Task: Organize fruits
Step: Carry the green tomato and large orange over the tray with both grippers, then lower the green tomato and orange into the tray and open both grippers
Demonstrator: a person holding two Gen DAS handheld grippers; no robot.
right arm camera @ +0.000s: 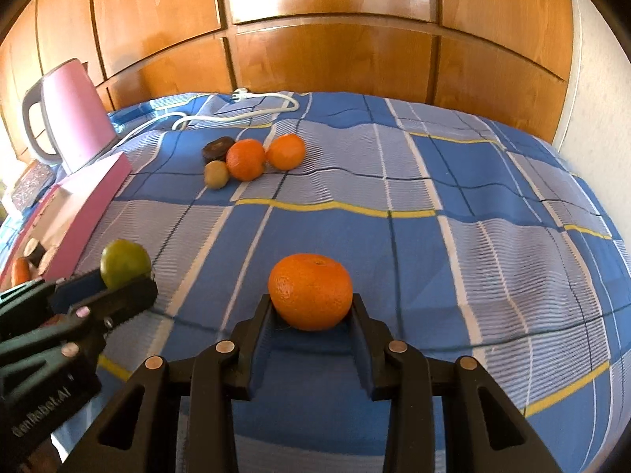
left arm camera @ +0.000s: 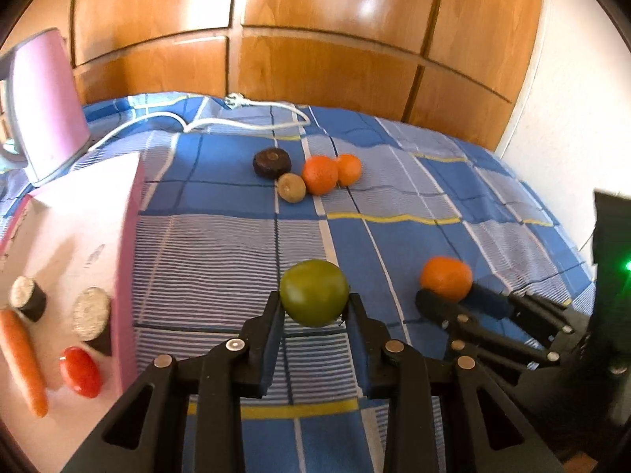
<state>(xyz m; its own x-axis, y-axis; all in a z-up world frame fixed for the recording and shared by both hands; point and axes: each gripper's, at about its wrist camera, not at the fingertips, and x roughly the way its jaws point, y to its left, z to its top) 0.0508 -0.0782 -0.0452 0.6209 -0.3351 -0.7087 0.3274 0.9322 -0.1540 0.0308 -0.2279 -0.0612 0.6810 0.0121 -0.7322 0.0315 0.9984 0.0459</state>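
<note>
carry 2 fruits to the cluster

left gripper (left arm camera: 314,307) clamps the green fruit (left arm camera: 314,292); right gripper (right arm camera: 311,307) clamps an orange (right arm camera: 310,291). both clear of the cloth (right arm camera: 434,181). keep squeeze steady, set down beside the far oranges (right arm camera: 264,156), apart from the box (left arm camera: 79,236).

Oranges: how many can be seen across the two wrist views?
3. One orange is held in the right gripper. Two oranges lie side by side further back on the checked cloth, beside a kiwi. None seem hidden.
</note>
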